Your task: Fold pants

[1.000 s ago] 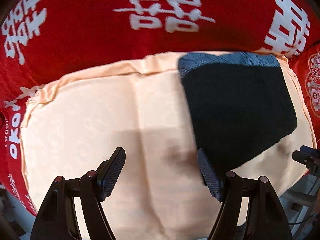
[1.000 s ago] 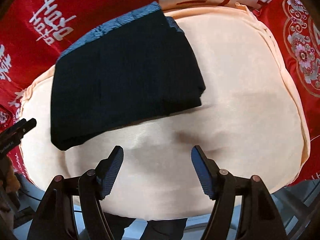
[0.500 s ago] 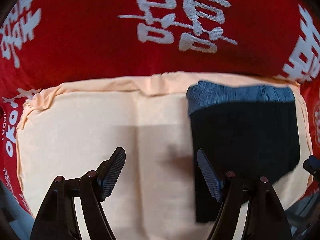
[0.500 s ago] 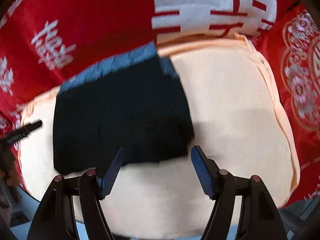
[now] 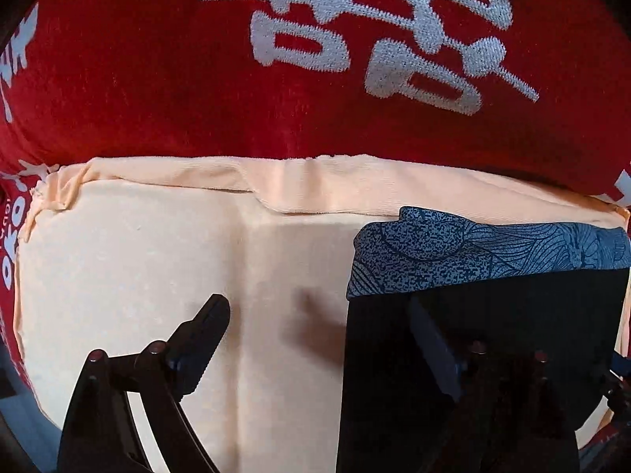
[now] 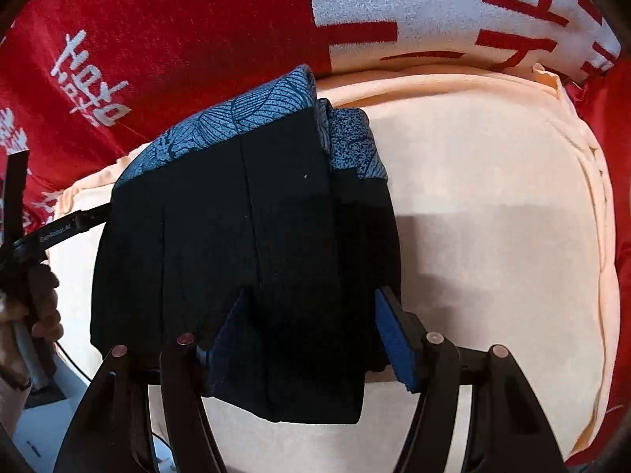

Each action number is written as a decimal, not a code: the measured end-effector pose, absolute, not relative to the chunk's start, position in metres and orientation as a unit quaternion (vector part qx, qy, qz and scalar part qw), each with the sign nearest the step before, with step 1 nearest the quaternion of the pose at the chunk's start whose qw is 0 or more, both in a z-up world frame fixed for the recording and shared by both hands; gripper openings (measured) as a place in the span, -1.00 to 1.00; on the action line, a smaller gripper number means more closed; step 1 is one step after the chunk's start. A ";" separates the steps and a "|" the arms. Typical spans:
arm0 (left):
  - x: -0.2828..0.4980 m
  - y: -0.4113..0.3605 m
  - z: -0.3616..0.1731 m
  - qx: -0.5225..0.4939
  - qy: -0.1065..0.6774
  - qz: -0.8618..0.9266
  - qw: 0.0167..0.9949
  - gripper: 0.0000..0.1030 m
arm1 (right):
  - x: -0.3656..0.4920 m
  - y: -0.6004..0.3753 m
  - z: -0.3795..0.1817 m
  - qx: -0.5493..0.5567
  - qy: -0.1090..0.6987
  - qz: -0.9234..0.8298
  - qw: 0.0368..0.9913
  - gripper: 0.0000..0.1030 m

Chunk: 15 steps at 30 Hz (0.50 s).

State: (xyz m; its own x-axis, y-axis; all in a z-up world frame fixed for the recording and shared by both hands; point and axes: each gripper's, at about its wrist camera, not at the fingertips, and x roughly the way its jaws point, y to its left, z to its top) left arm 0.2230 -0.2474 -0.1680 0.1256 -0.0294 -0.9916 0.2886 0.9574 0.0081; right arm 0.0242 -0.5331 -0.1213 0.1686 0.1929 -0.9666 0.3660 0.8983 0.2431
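The folded dark pants (image 6: 252, 244) with a blue patterned waistband (image 6: 236, 118) lie on a peach cushion (image 6: 493, 236). My right gripper (image 6: 311, 335) is open, its fingers straddling the near edge of the pants. In the left wrist view the pants (image 5: 493, 335) fill the lower right, waistband (image 5: 473, 248) at the far side. My left gripper (image 5: 319, 339) is open; its left finger (image 5: 201, 339) is over bare cushion (image 5: 138, 276) and its right finger is over the pants' left edge, dim against the dark cloth.
A red blanket with white characters (image 5: 276, 79) rises behind the cushion and also shows in the right wrist view (image 6: 157, 39). The left hand and its gripper handle (image 6: 35, 260) show at the left edge of the right wrist view.
Both grippers have moved forward and down toward the pants. The right gripper's fingers now straddle the near edge; the left's right finger now overlaps the pants' left edge. Both stayed open.
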 end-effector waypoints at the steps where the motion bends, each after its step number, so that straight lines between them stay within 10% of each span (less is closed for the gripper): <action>1: 0.223 -0.247 -0.168 0.100 0.654 -0.105 0.743 0.79 | 0.025 -0.534 -0.122 0.219 0.643 -0.055 0.732 0.35; 15: 0.223 -0.251 -0.148 0.101 0.659 -0.083 0.740 0.79 | 0.012 -0.549 -0.122 0.260 0.662 -0.045 0.702 0.47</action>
